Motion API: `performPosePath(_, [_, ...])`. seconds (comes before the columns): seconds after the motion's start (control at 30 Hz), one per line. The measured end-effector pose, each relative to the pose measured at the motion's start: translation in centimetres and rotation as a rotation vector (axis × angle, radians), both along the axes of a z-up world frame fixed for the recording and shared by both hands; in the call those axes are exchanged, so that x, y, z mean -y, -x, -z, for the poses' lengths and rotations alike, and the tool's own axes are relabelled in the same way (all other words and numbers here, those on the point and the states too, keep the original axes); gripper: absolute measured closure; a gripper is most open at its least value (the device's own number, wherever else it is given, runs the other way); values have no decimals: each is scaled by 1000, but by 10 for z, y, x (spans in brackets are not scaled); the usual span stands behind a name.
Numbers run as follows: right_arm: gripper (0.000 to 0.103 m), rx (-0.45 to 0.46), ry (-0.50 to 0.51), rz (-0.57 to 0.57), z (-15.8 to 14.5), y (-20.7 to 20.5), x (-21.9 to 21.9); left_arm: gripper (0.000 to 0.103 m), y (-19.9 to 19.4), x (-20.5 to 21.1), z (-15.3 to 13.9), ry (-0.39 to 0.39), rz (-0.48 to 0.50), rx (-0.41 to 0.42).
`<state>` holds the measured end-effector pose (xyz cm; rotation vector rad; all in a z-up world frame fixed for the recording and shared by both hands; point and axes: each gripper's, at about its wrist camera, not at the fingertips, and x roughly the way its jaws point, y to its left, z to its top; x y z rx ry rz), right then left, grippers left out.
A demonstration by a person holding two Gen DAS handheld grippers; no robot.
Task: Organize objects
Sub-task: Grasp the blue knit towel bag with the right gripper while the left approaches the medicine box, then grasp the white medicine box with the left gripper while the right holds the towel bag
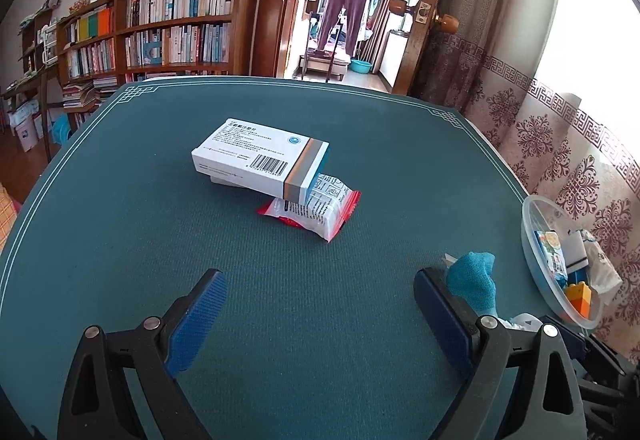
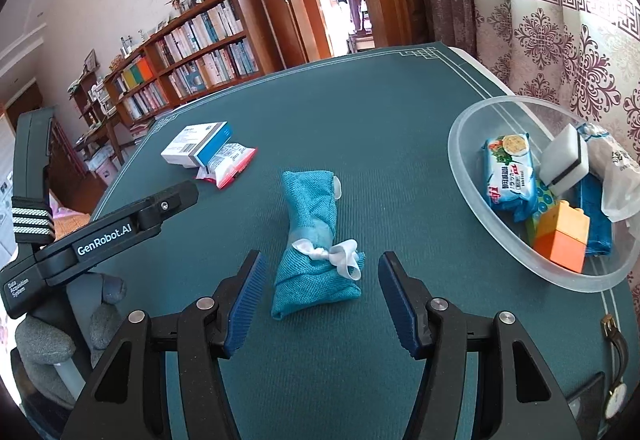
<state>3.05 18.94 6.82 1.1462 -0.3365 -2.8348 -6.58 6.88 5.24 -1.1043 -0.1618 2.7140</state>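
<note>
Just ahead of open, empty right claw [image 2: 320, 304]: teal woven cloth pouch with white ribbon [image 2: 312, 236], long axis running near-to-far, clear plastic bowl [image 2: 464, 159] right.

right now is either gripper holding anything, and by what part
Nothing is held. The right gripper stands open around the teal pouch, pads apart from it; the left gripper is open.

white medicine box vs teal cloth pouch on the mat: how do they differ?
The white medicine box is rigid and rectangular; the teal cloth pouch is soft and bundled, tied with a white ribbon. The box rests partly on a red-edged snack packet; the pouch lies directly on the green mat. The pouch sits between the open right hand-held gripper fingers, untouched; the box lies farther off. Neither is in the clear bowl yet.
</note>
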Motion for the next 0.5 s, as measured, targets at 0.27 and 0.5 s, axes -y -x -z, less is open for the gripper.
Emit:
performPosePath(0.27, [43, 29, -43, 25, 17, 30, 2, 5, 11, 28, 3, -28, -69, 32])
performPosePath(0.5, [43, 37, -30, -3, 26, 40, 9, 5, 26, 34, 3, -15, -108, 52])
